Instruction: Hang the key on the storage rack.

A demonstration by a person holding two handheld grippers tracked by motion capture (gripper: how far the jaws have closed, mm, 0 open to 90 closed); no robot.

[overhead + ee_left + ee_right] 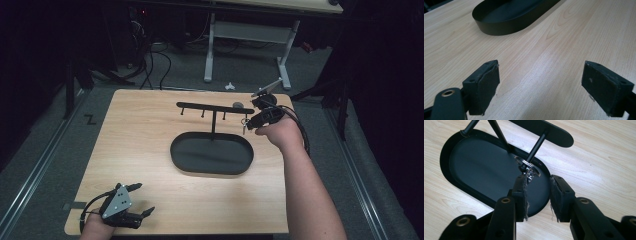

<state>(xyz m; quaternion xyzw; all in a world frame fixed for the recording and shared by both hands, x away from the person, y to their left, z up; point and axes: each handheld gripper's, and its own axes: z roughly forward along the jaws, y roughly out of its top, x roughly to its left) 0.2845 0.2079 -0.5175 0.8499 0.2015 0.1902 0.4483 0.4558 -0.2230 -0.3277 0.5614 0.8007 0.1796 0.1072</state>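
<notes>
Right gripper (248, 123): hovering at the right end of the rack's crossbar, near the worktop's far right corner; jaws parted with a gap between the pads, clamping nothing.
Right pads (522, 195): frayed at the edges; the left one is sitting just beside the key ring, and contact cannot be told.
Key ring (527, 166): hanging on the rightmost peg of the rack, a small metal piece dangling below it, above the right end of the tray.
Rack (215, 107): black T-shaped stand, its post rising from the tray's far edge; crossbar running parallel to the worktop's far edge, pegs pointing down.
Tray (181, 159): black oval dish lying at the middle of the worktop, holding nothing but the rack's post.
Obstruction: the peg and the crossbar end are crowding the right gripper's approach to the ring.
Left gripper (145, 198): resting at the worktop's near left corner, well apart from the tray; jaws spread wide, bare wood between them.
Worktop (140, 130): light wood.
Surroundings: a table frame and cables are standing on the grey floor beyond the far edge.
</notes>
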